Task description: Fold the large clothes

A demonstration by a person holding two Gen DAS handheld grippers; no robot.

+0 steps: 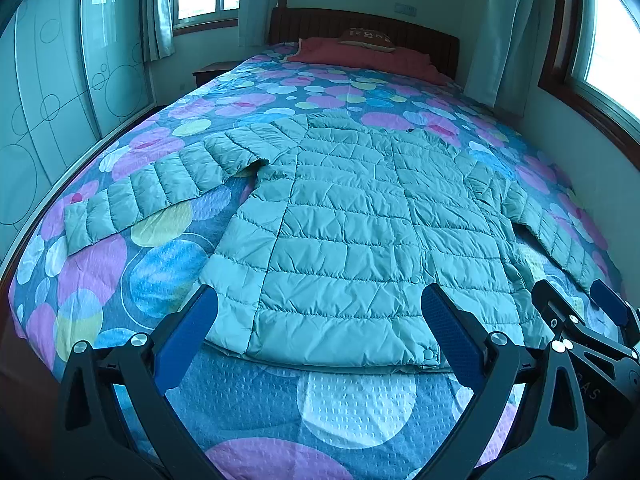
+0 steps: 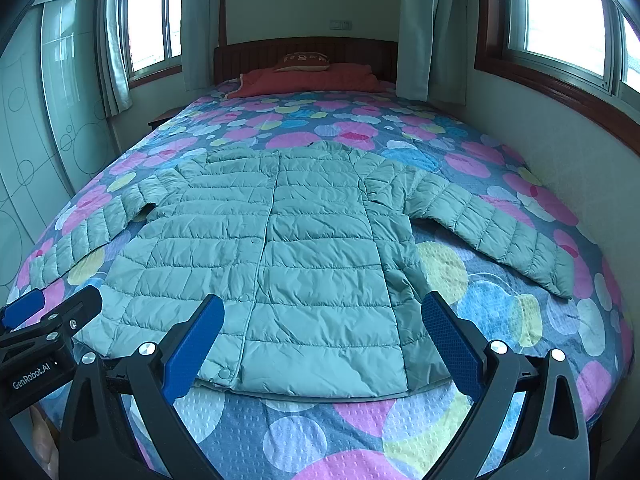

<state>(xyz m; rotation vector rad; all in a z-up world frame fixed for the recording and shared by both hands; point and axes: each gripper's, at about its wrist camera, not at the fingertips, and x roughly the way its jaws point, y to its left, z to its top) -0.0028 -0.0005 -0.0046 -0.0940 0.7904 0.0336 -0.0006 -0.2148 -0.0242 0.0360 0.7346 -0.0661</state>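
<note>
Bed with a jacket spread across it

I see a bed (image 2: pixel 460 152) covered by a blue bedspread (image 2: pixel 320 436) printed with pink, yellow and pale circles. A pale green quilted jacket (image 2: pixel 288 256) lies flat on it, front side up, both sleeves spread out to the sides, hem toward the near edge. At the far end, against the dark wooden headboard (image 2: pixel 304 50), a red blanket (image 2: pixel 308 80) lies on the bed with a small brown pillow (image 2: pixel 302 62) resting on top.
</note>
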